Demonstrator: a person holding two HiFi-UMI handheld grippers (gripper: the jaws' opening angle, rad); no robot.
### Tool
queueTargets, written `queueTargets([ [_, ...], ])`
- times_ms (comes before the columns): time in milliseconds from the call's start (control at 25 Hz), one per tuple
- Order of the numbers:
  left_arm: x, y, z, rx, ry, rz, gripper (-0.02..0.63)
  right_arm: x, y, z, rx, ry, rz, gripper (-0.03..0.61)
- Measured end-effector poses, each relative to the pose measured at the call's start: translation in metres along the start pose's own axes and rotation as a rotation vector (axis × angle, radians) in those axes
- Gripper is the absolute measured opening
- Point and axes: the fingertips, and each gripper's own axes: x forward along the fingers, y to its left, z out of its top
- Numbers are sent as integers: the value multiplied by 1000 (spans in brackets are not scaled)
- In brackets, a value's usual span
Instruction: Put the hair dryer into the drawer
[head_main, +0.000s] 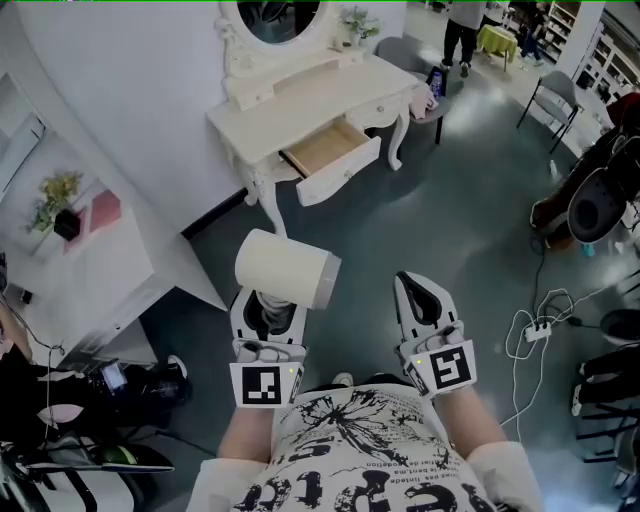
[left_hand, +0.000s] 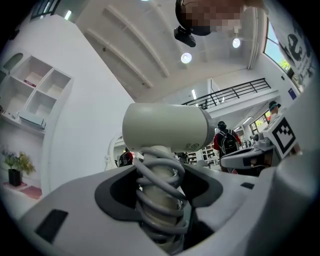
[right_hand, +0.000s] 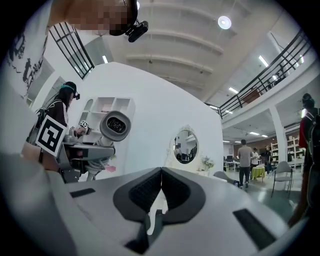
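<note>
My left gripper (head_main: 268, 312) is shut on the handle of a white hair dryer (head_main: 286, 269), with the grey cord wound round that handle (left_hand: 159, 192). The dryer's barrel (left_hand: 167, 126) stands above the jaws and lies crosswise. In the right gripper view the hair dryer (right_hand: 115, 125) shows at the left, nozzle toward the camera. My right gripper (head_main: 424, 303) is beside it, shut with its pads touching and nothing between them. The open drawer (head_main: 332, 158) of the white dressing table (head_main: 300, 100) lies ahead across the floor, and looks empty inside.
An oval mirror (head_main: 274, 18) stands on the dressing table against a curved white wall. A low white shelf (head_main: 75, 262) with a plant is at the left. Chairs (head_main: 552, 100), bags and a power strip with cables (head_main: 540, 328) lie at the right. People stand at the far back.
</note>
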Motion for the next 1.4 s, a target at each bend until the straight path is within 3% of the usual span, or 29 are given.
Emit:
queueTargets([
  [400,12,11,-15,-12,31,10,253,20,-5,-9,3,29,-2,17],
  [720,53,17,-30,-2,50,56,253,60,-40,-23,1,30,32,18],
  [960,118,18,-39,9,70,122,253,114,-98,-29,4,19,92,17],
  [1400,287,4,-54,-13,100,265,253,229,-244,-35,-11,20,243,18],
])
